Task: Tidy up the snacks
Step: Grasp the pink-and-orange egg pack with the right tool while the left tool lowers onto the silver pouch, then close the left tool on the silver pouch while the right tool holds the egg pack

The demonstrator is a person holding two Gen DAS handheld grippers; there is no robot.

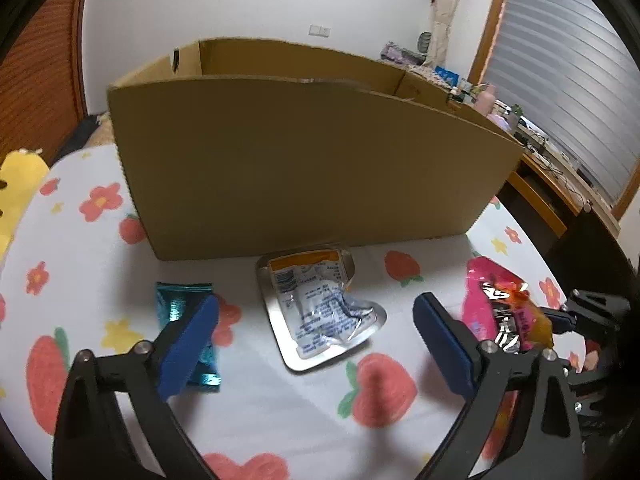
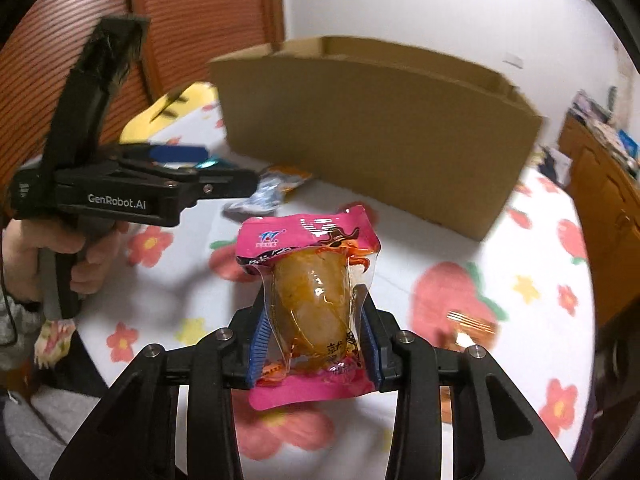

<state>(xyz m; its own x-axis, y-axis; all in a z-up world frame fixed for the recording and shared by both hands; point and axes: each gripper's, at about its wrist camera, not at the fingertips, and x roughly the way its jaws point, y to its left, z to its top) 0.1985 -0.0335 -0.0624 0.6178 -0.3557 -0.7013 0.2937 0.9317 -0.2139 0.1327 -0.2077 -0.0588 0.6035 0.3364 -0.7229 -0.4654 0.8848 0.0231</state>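
My right gripper (image 2: 314,316) is shut on a pink snack packet (image 2: 310,280) with an orange-brown piece inside, held above the tablecloth. The packet also shows at the right in the left wrist view (image 1: 500,304). My left gripper (image 1: 316,328) is open and empty, low over the table. A silver pouch (image 1: 320,304) lies between its fingers, just in front of the cardboard box (image 1: 304,164). A teal foil snack (image 1: 188,320) lies partly behind its left finger. The box stands open-topped at the back in both views (image 2: 380,128).
The table wears a white cloth with strawberries and flowers (image 1: 280,408). An orange foil wrapper (image 2: 472,330) lies to the right of my right gripper. A yellow item (image 1: 18,188) sits at the far left. A wooden desk (image 1: 560,184) stands right of the table.
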